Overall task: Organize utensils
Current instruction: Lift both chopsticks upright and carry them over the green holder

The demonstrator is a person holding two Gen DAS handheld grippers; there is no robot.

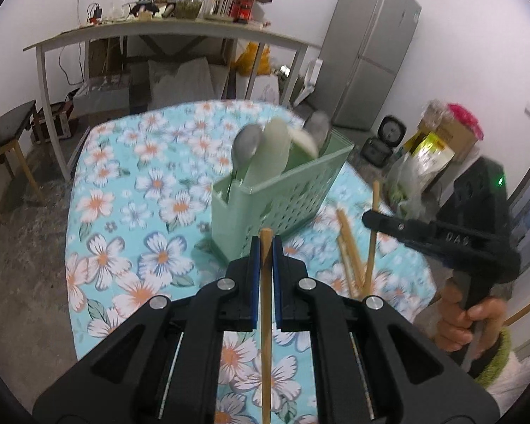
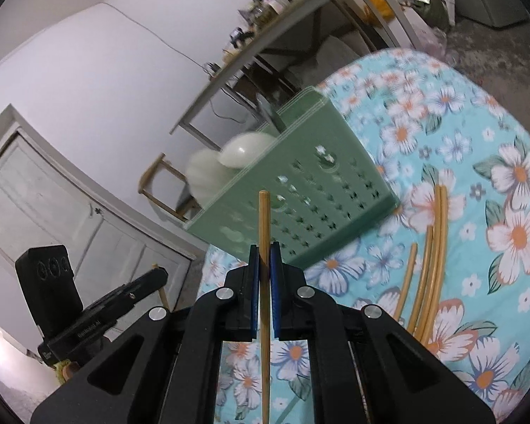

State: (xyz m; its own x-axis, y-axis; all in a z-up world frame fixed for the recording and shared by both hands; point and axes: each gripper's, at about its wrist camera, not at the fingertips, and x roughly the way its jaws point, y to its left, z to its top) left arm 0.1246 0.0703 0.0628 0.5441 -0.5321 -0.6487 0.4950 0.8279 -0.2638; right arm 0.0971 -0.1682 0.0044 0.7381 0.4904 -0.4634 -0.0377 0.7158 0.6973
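Both my grippers are pinching a chopstick right now. The left gripper has its pads pressed together on a bamboo chopstick that runs straight 6-to-12 in the left wrist view, with a short tip poking out past the fingers toward 12. Same deal on the right: the right gripper is clamped on its own chopstick, long axis also 6-to-12, with more stick showing above the pads.

Going outward, the green caddy sits on the floral surface just past my left fingertips, at 12 to 1 o'clock. Its open top faces up, with metal spoons and white ladles already standing in it. In the right wrist view the caddy is also dead ahead at 12, looking tilted only because my wrist is.

Loose chopsticks lie on the cloth at 3 to 4 o'clock from the right gripper.

I reckon the left hand is slightly nearer the caddy opening. Both sticks need to tip upright and drop in end first.
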